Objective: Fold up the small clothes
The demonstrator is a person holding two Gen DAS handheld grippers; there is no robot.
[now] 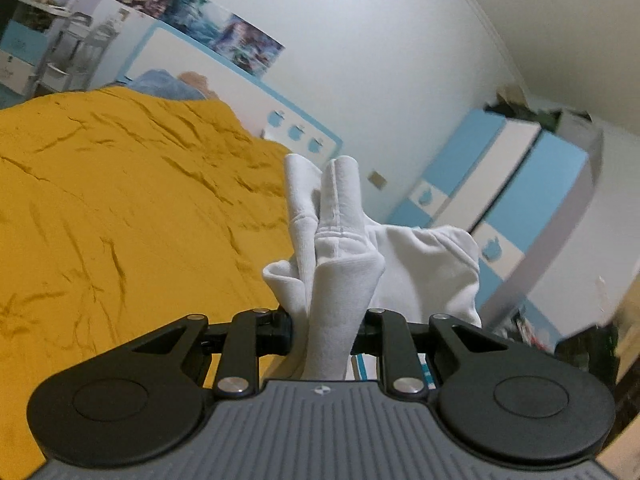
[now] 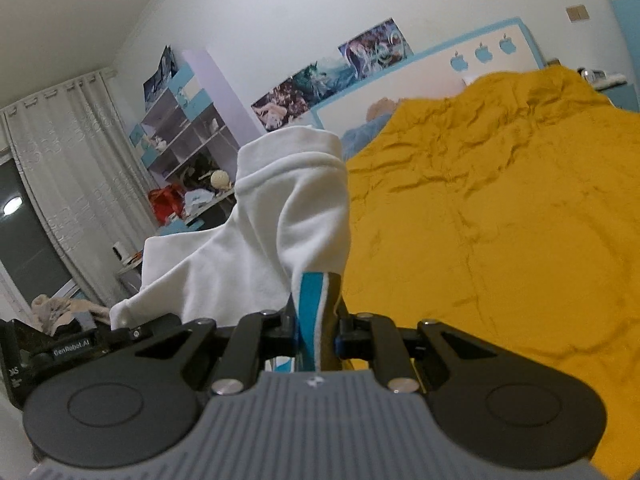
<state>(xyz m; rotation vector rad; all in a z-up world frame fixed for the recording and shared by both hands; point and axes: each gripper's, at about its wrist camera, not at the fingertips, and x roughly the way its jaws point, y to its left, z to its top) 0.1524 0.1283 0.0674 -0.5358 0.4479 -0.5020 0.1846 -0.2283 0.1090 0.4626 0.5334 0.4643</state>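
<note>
i hold one white garment (image 1: 340, 280) up off the yellow bedspread (image 1: 120, 200), with two tools on it. my left gripper (image 1: 326, 332) is pressed together on a bunched white fold that rises toward twelve o'clock. my right gripper (image 2: 318, 328) pinches an edge with a blue stripe, the cloth (image 2: 280, 208) billowing up toward eleven o'clock. the cloth seems to span between my hands, neither nearer. the bed lies at nine o'clock of the left tool, and between one and three o'clock of the right. next, i judge, lay it flat there.
</note>
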